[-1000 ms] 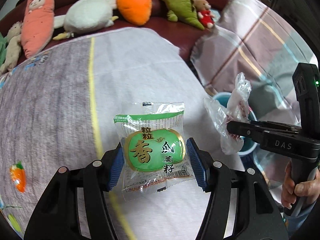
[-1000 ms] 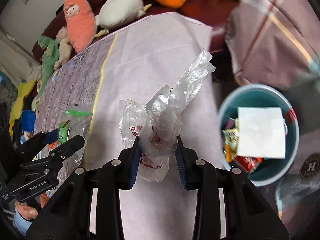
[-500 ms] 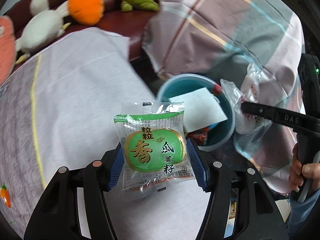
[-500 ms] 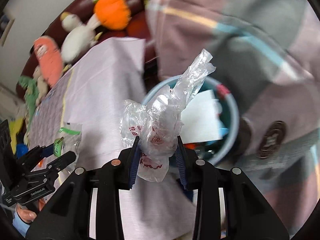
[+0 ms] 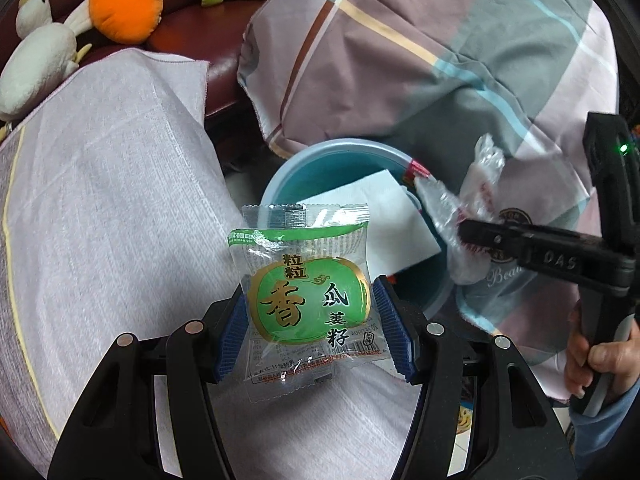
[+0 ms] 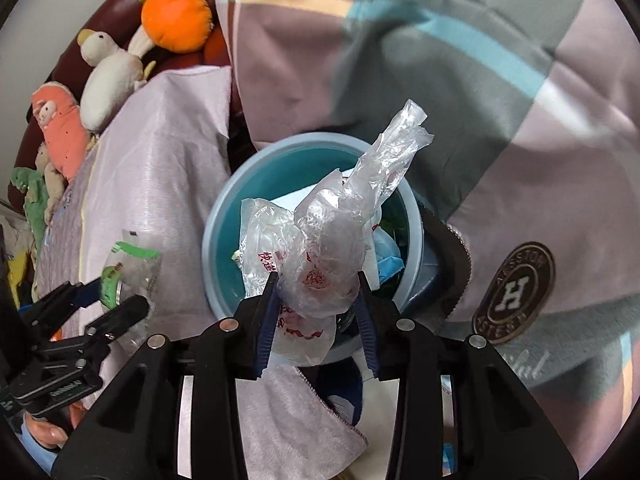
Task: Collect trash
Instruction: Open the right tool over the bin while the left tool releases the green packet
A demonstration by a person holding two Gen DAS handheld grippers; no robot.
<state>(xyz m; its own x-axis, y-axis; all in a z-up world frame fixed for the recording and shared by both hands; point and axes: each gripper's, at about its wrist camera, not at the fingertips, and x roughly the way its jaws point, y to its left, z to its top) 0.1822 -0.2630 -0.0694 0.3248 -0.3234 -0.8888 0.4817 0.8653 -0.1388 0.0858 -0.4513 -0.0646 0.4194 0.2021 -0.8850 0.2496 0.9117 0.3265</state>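
Observation:
My left gripper (image 5: 312, 308) is shut on a green snack packet (image 5: 308, 284), held upright over the pale cloth just left of a blue bin (image 5: 332, 145). The bin holds a white sheet (image 5: 384, 208) and other wrappers. My right gripper (image 6: 316, 304) hangs over the bin's (image 6: 216, 240) near rim with a crumpled clear plastic bag (image 6: 332, 240) between its blue pads. Its jaws are opening, and the pads still touch the bag. In the left wrist view the right gripper (image 5: 464, 236) reaches in from the right with the bag (image 5: 476, 184) above the bin's right rim. The left gripper (image 6: 120, 300) and packet (image 6: 128, 264) show at lower left in the right wrist view.
A pale cloth (image 5: 112, 200) covers the surface to the left of the bin. A striped pink and grey quilt (image 5: 420, 60) lies behind and to the right of it. Plush toys, among them an orange one (image 5: 126, 0), line a dark red sofa (image 5: 192, 36). A hand (image 5: 596, 356) grips the right handle.
Both grippers have swung right from over the cloth to the blue bin, carrying the packet and the bag. The right jaws have spread slightly around the bag.

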